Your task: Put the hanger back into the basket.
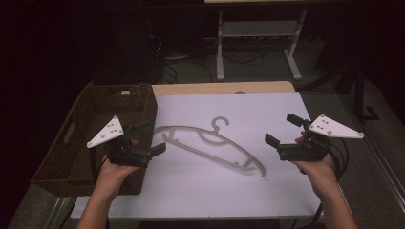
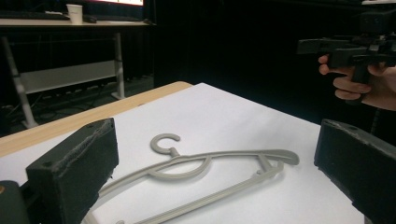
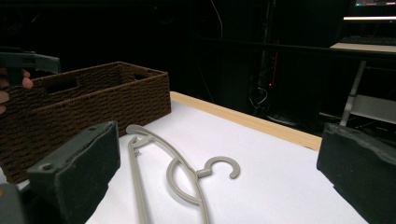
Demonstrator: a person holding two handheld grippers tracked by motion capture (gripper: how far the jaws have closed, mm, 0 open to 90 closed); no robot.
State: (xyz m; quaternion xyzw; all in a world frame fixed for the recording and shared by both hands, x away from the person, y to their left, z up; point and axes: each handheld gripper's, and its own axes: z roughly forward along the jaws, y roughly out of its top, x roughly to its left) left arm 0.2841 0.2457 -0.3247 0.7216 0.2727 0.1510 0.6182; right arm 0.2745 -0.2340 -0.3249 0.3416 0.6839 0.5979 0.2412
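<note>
At the left of the high view stands the basket, dark woven, its near right corner just beside the left gripper; that gripper hovers at lower left of centre with its jaws spread wide and nothing between them. In the left gripper view the two black pads frame the hanger from either lower corner, neither touching it.

The hanger lies flat on the white sheet at mid-frame, hook toward the far edge, one arm tip near the left gripper, the other pointing to lower right; it is apart from the basket.

At the right, the right gripper hangs above the sheet, jaws likewise gaping and empty; the right gripper view shows the hanger low between its pads and the basket at upper left.

The step in hand looks like the approach to a two-ended pickup, probably for the basket. To do it well: lower each gripper onto its own arm tip; a flat thin bar offers little to pinch, so one pad should slide under the edge; close both together and lift level, or the hanger may swing.
</note>
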